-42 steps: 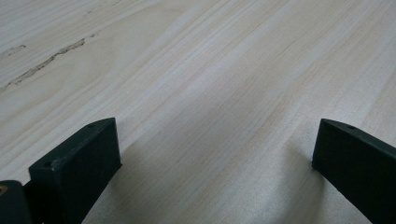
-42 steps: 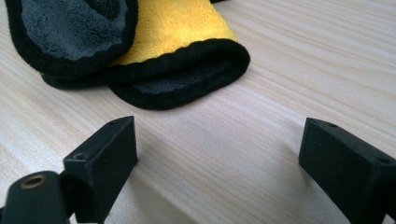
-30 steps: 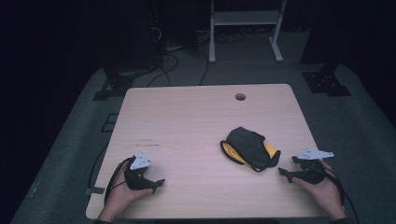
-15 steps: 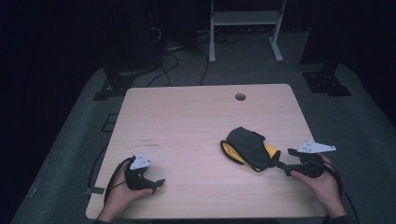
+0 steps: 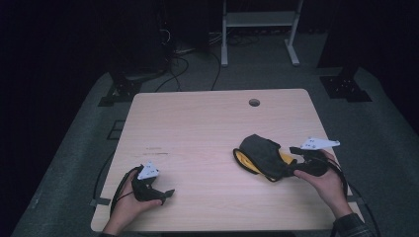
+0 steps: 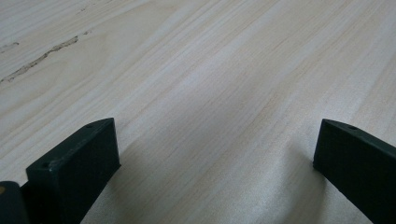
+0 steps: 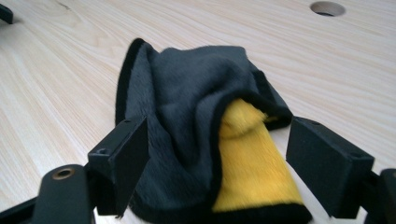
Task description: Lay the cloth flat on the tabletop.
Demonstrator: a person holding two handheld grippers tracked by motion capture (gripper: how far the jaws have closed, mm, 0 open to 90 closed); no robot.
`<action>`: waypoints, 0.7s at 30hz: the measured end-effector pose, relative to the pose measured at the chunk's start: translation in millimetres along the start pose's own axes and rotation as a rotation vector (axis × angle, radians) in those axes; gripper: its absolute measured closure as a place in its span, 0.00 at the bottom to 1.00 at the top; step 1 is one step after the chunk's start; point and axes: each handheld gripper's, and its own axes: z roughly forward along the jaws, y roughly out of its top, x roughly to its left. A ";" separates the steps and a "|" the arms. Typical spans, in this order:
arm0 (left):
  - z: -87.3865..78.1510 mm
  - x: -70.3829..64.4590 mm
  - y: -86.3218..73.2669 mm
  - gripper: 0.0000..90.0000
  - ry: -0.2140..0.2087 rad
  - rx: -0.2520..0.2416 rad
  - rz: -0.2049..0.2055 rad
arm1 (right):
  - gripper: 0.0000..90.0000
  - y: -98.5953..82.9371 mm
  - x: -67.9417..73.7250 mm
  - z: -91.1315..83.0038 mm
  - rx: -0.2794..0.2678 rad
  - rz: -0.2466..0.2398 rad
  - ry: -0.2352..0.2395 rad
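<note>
Black blocky claw [image 7: 217, 154] with brass rivet, grey three-cornered plate, trailing cable, dark plaid cuff.

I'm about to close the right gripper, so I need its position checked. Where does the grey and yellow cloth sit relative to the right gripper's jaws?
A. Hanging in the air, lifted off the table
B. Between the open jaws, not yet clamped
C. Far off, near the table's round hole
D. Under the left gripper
B: in the right gripper view the cloth lies on the table between the spread jaws of the right gripper, with gaps at both pads.
</note>
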 end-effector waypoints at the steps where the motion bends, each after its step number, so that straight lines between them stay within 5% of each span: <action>1: 0.0 0.0 0.0 0.00 0.000 0.000 0.000 | 0.22 1.8 0.9 2.2 -0.001 -0.004 0.000; 21: 0.2 -0.1 -0.2 0.00 0.001 -0.003 -0.001 | 0.12 3.4 -6.1 57.1 0.085 -0.024 0.055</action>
